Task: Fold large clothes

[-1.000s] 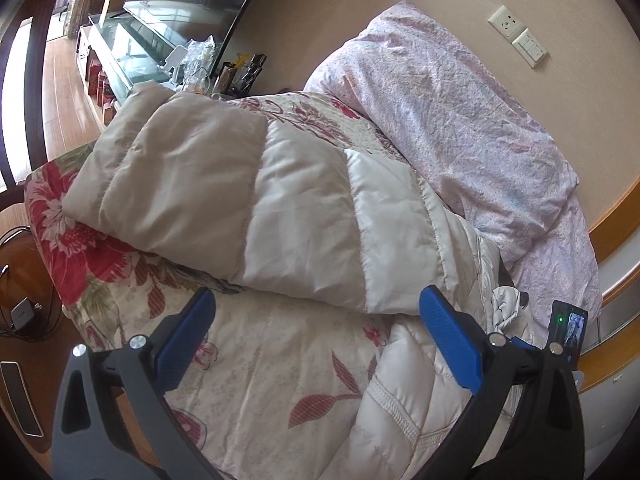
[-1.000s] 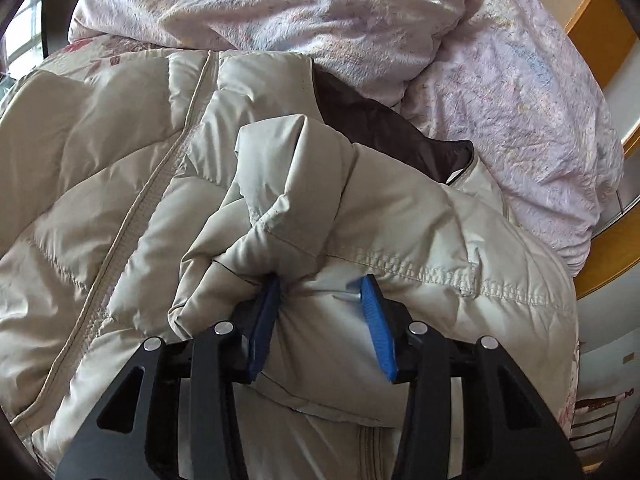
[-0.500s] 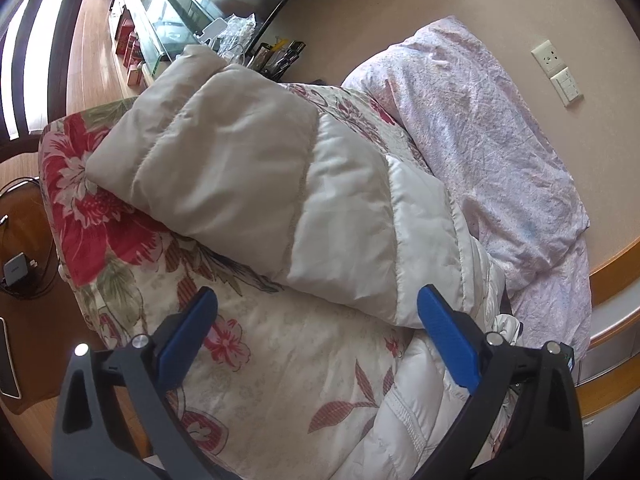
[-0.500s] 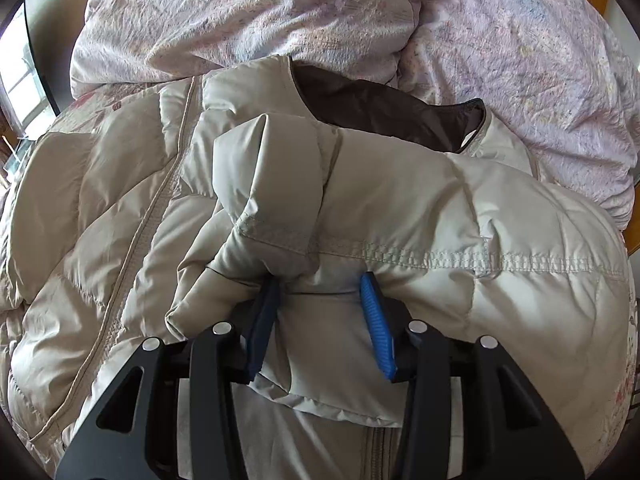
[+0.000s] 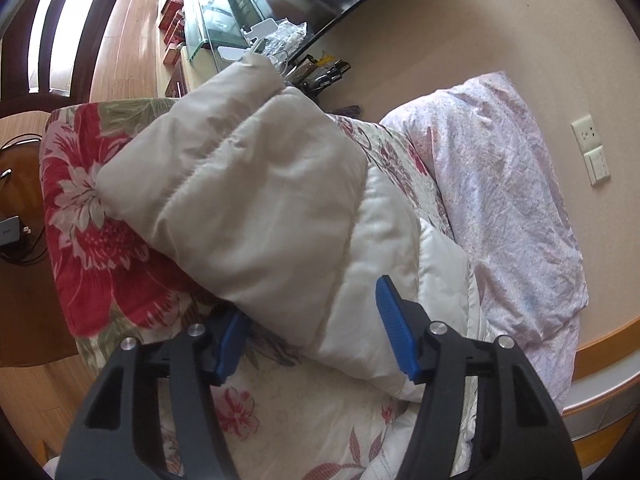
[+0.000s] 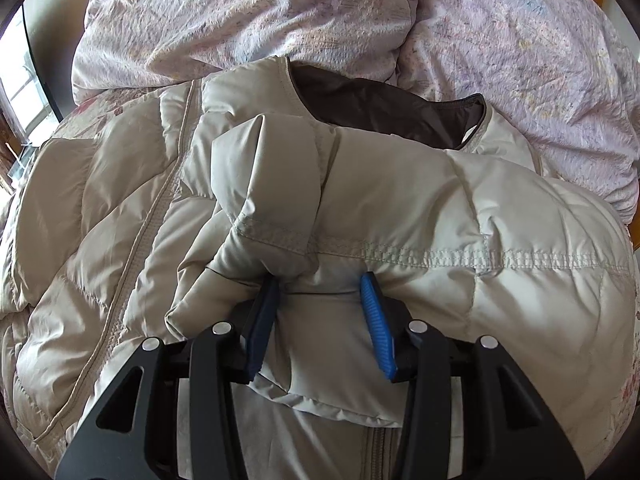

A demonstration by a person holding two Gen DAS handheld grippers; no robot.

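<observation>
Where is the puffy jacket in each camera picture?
Left wrist: puffy jacket, its sleeve lying across the middle, over the flowery bedspread.
Right wrist: puffy jacket fills the middle and bottom.
Shared landmark: pale pink quilt, beyond the jacket.

no readable text, labels or numbers anywhere

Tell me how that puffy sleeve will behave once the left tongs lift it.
Likely floppy: the sleeve already sags over the bed. Probably light, its quilted panels looking air-filled. Its smooth shell may slip, so the left tongs, just closing around it, should bite deep.
</observation>
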